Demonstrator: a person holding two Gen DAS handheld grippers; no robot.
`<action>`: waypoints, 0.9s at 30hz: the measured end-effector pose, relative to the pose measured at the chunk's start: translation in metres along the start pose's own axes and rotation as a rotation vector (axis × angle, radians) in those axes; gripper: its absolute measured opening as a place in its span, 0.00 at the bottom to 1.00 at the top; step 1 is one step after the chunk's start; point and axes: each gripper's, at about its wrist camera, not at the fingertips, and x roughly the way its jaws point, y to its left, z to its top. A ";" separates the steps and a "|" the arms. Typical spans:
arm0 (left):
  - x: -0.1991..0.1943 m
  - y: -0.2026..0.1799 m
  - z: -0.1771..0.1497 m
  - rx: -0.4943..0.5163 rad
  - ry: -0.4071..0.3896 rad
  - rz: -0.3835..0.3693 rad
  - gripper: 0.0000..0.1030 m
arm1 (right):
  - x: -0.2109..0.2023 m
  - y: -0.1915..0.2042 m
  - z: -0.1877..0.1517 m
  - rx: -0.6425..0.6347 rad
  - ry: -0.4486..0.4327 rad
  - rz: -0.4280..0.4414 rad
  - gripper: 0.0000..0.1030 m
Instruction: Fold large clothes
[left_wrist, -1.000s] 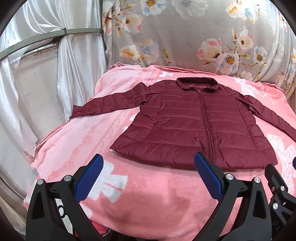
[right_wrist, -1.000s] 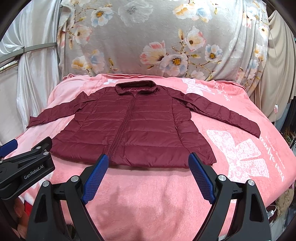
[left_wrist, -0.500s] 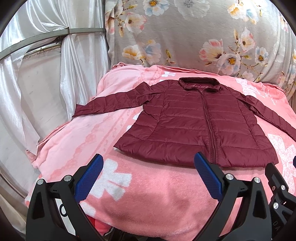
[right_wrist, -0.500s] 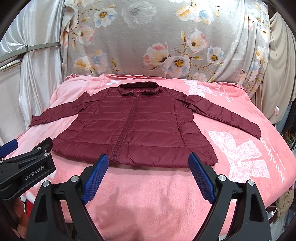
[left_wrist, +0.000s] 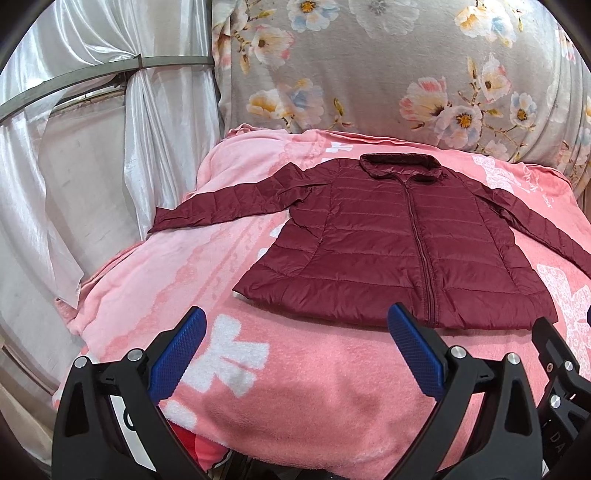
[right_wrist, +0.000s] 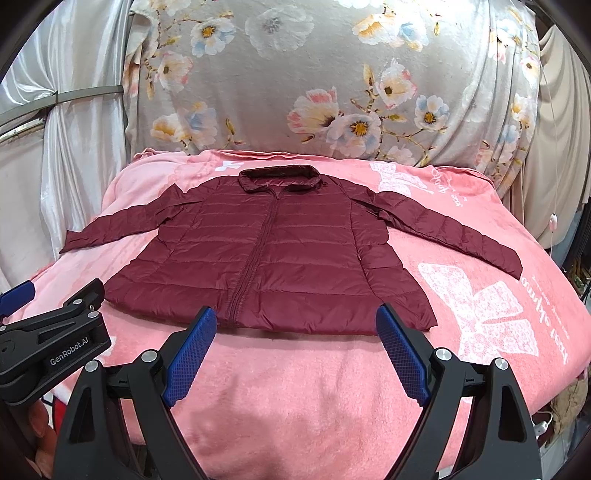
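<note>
Jacket status: dark maroon quilted puffer jacket (right_wrist: 273, 258) lies flat, zipped, front up, on the pink fleece blanket (right_wrist: 295, 398), collar away from you, both sleeves spread outward. Nothing folded yet. Your left gripper (left_wrist: 295, 350) and right gripper (right_wrist: 295, 350) hang short of the hem, blue pads wide apart, holding nothing. Judgement: shell looks light, soft, puffy and slick; expect it to slide and spring back from a crease. Take the left sleeve (left_wrist: 221, 203) and right sleeve (right_wrist: 461, 236) near the cuffs, pinching through both layers, then the hem corners.
</note>
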 end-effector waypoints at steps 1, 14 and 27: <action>0.000 0.000 0.000 0.001 0.001 0.000 0.93 | 0.000 0.000 0.000 0.000 0.000 0.000 0.83; 0.000 0.000 -0.001 0.001 0.001 -0.001 0.93 | 0.000 -0.001 0.000 -0.001 0.001 0.000 0.83; 0.000 0.000 -0.001 0.001 0.002 0.000 0.93 | -0.001 -0.001 0.000 -0.002 0.002 0.001 0.83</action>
